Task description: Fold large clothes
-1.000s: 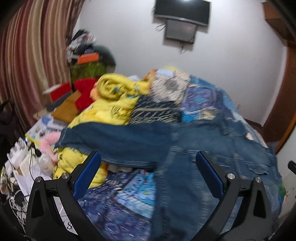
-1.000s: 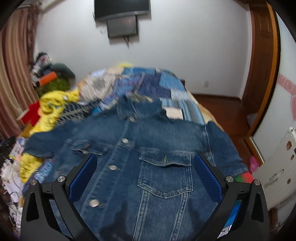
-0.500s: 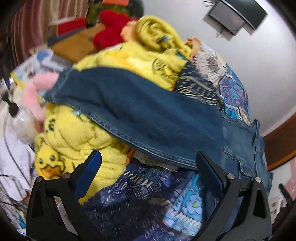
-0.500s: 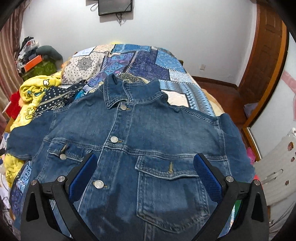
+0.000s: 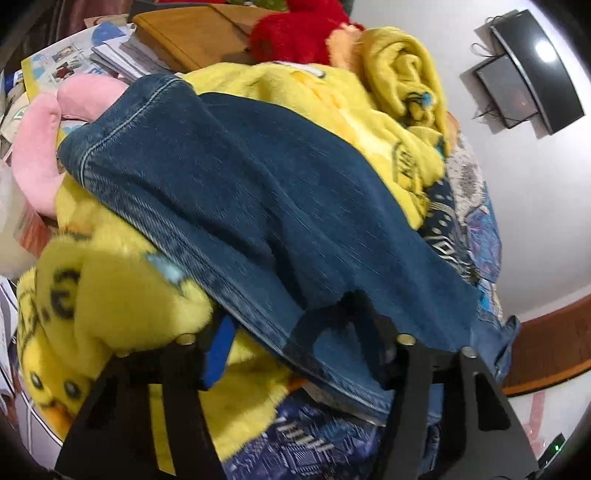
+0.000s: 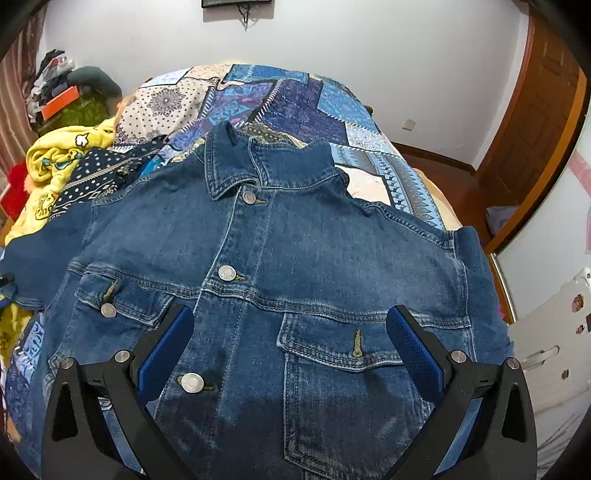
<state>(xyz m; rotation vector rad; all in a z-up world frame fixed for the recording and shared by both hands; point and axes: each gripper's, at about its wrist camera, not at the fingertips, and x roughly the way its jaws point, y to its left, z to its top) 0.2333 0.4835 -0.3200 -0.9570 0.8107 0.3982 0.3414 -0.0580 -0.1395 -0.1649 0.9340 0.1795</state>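
Observation:
A blue denim jacket (image 6: 280, 266) lies face up, buttoned, on the patchwork bed cover (image 6: 295, 99), collar pointing away. My right gripper (image 6: 290, 343) is open and hovers just above the jacket's chest pockets, empty. The jacket's left sleeve (image 5: 240, 206) drapes over a yellow fleece blanket (image 5: 110, 291) at the bed's left side. My left gripper (image 5: 295, 343) has its jaws around the sleeve's lower edge: the blue left pad sits under the denim beside the blanket, and the right finger is covered by the cloth. The jaws still stand apart.
A pink plush toy (image 5: 40, 147), papers and a wooden board (image 5: 192, 33) lie left of the bed. A red plush (image 5: 295, 33) sits behind the blanket. A TV (image 5: 535, 62) hangs on the far wall. A wooden door (image 6: 535, 122) stands at right.
My left gripper has moved down and forward onto the sleeve's edge, its jaws narrowing around the denim. My right gripper has lowered closer over the jacket front.

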